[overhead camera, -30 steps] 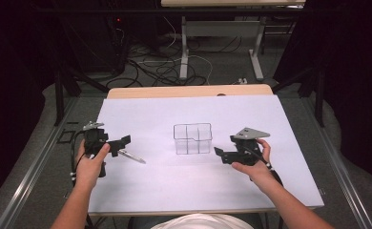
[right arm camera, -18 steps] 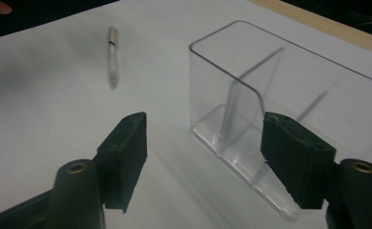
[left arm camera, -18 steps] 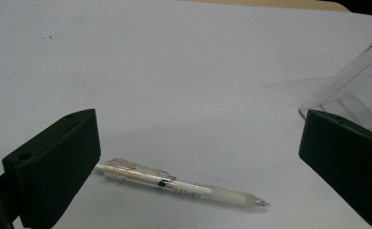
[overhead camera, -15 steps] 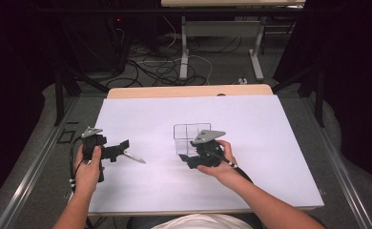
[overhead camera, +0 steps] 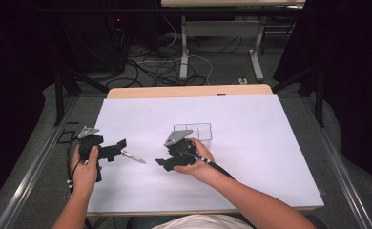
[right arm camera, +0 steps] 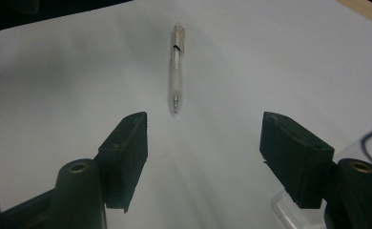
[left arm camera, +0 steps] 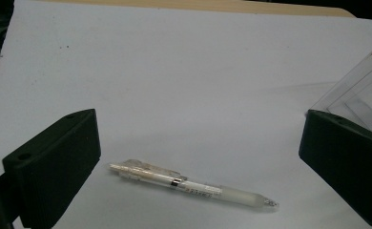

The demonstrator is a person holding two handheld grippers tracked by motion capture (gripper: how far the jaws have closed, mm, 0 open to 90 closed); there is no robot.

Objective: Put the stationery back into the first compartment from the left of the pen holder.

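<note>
Clear plastic marks both objects at the centre of this scene: a pen (overhead camera: 134,157) lying flat on the white sheet that covers the desk (overhead camera: 270,143), and a small see-through box (overhead camera: 198,132) standing farther back. Nearest the camera, a person's forearms enter from the bottom edge, each hand carrying a black tool. The left tool (overhead camera: 119,145) sits just beside the pen's clip end, its jaws spread wide and empty, seemingly waiting. The right tool (overhead camera: 162,163) points at the pen's tip from the opposite side, with its jaws having just been closing, yet they stand partly open with nothing between them; the pen lies ahead of them in the right gripper view, apart from both pads. The angle suggests a pick-up along the barrel, probably toward the box. The box is partly covered by the right hand in the high view and cut off at the frame edge in both gripper views. Print on the pen's barrel is too small to read. Beyond the desk, cables (overhead camera: 165,67) sprawl across a dim floor.
</note>
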